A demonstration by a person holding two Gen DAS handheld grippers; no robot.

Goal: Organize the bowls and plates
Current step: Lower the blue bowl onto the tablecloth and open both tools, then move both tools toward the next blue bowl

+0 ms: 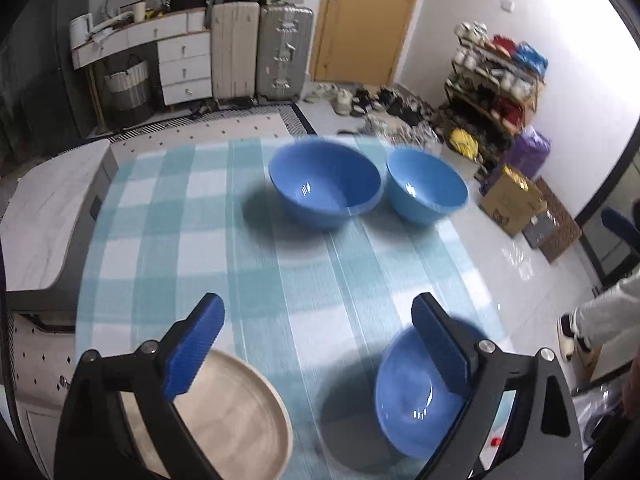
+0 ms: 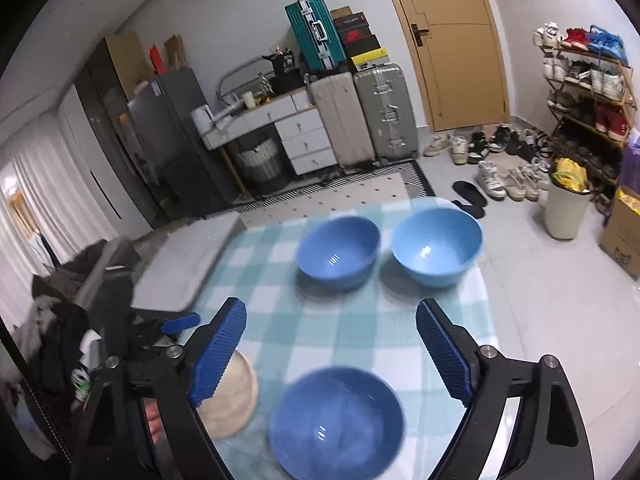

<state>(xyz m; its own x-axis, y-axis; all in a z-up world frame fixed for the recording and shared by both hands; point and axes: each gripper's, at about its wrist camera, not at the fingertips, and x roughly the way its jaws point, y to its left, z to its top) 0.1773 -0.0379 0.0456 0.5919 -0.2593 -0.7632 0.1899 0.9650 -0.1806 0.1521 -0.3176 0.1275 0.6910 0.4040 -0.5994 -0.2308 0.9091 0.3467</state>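
Both grippers, left (image 1: 316, 344) and right (image 2: 332, 344), hover wide open and empty; near bowl (image 2: 336, 420) lies directly below the right fingers (image 2: 444, 356), the nearer hand.

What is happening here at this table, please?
A person is sorting dishes with two hand-held grippers. Both the left gripper and the right gripper are open and empty above the checked tablecloth. Three blue bowls sit on it: two side by side at the far end and one near, beside a beige plate.
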